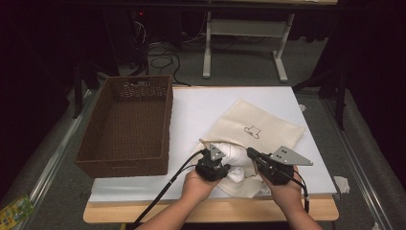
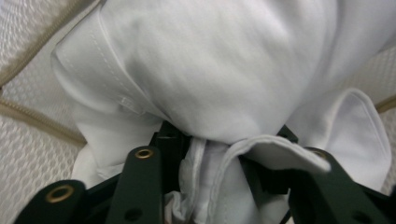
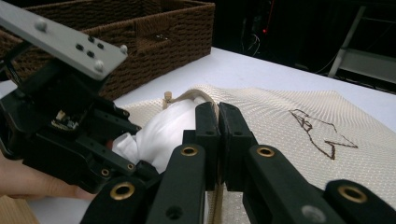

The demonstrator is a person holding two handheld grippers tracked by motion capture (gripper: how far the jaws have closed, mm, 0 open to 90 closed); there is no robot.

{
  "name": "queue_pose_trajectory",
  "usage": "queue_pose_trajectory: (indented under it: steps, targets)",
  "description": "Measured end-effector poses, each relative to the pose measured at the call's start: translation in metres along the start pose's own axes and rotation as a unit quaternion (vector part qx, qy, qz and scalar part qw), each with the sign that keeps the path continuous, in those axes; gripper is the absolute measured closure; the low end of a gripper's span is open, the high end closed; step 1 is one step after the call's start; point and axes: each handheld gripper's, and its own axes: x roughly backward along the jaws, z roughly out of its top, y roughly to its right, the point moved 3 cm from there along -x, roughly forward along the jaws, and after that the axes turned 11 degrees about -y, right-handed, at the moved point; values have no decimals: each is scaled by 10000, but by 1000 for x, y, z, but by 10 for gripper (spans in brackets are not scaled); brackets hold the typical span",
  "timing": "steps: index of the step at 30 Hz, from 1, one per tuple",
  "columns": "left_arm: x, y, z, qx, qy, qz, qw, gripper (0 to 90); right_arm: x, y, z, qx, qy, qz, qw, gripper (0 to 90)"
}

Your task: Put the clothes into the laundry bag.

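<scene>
— Where the cream mesh bag [image 1: 258, 127] lies on the white table sheet [image 1: 201, 108], what is poking out of it?

— A white shirt [image 1: 234, 155], all bunched up. It sits at the near open end of the bag, with the bag's zipper edge [image 2: 35, 119] running beside it.

— Who has the shirt?

— The left gripper [image 1: 216, 165]. Its black jaws are partly spread, and folds of white cloth sit between them. I cannot tell if the pads press on the cloth.

— And the other one?

— The right gripper [image 3: 218, 133] has its jaws pressed flat together right at the bag's edge. I cannot tell if a bit of mesh is pinched between them. It sits just beside the left one, at the near side of the table.

— Is there a picture on the bag?

— Yes, a small dark drawing [image 1: 253, 130] in the middle.

— What else is on the table?

— A brown woven basket [image 1: 98, 158] stands to the left, near the bag but not touching it.
</scene>
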Motion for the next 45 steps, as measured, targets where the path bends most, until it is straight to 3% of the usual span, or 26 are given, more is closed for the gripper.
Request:
queue_pose_trajectory:
  steps: [2, 5, 8, 11, 15, 17, 18, 22, 25, 29, 45]
  targets:
    - [3, -1, -3, -11, 202, -150, 9997, 480, -1, 1, -1, -25, -8, 5, 10000, 886]
    - [13, 0, -8, -169, 563, -150, 9982, 343, -1, 3, -2, -41, -20, -8, 10000, 886]
    - [25, 1, -16, -151, 813, -169, 9964, 245, -1, 2, -3, -25, -66, -12, 10000, 886]
    - [27, 2, -23, -61, 798, -144, 9967, 187, -2, 1, -3, 26, -78, -14, 10000, 885]
    - [16, 3, -24, 35, 578, -99, 9983, 172, -3, -1, -3, 32, -103, 1, 9999, 885]
    - [9, 1, -23, 162, 405, -231, 9988, 207, -3, 0, -3, 57, -95, 8, 9999, 885]
    - [7, 2, -23, 216, 327, -302, 9988, 284, -2, 0, -3, 50, -110, -12, 9999, 885]
    - [2, 8, -25, 69, 243, -340, 9991, 588, -1, 1, -5, 57, -112, -3, 9999, 885]
    - [0, 9, -25, 24, 271, -304, 9992, 685, -2, 1, -5, 38, -112, -1, 9999, 886]
    - [2, 10, -26, -32, 338, -243, 9991, 725, -2, -1, -5, 74, -106, -21, 9999, 886]
    - [24, 7, -16, -84, 713, -88, 9974, 747, 0, -1, -5, 40, -94, -9, 9999, 885]
